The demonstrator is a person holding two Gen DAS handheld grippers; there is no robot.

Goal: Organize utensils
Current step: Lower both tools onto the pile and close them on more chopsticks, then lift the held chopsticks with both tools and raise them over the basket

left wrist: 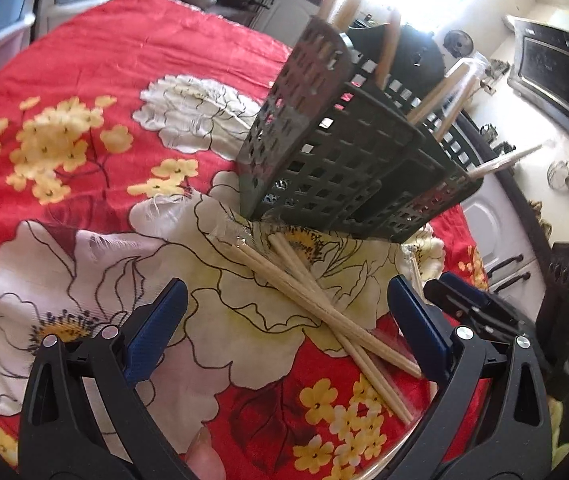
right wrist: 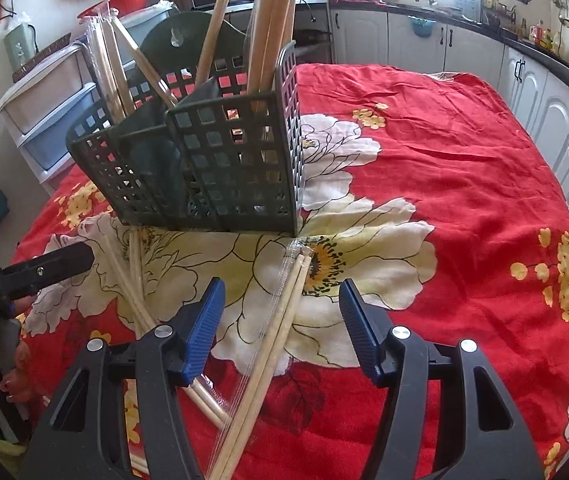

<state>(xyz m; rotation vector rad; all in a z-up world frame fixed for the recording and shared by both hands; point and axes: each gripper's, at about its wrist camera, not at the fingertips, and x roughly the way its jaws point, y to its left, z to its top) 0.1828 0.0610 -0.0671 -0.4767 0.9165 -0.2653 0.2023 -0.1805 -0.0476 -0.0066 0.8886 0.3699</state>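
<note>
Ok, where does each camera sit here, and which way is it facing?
Left wrist: on the left hand-held gripper, angled down at crossed wooden chopsticks before the dark green slotted plastic caddy; a fingertip shows below.
Right wrist: on the right hand-held gripper, angled down at wrapped chopsticks; fingers show at left.
Shared: caddy, red floral tablecloth.
</note>
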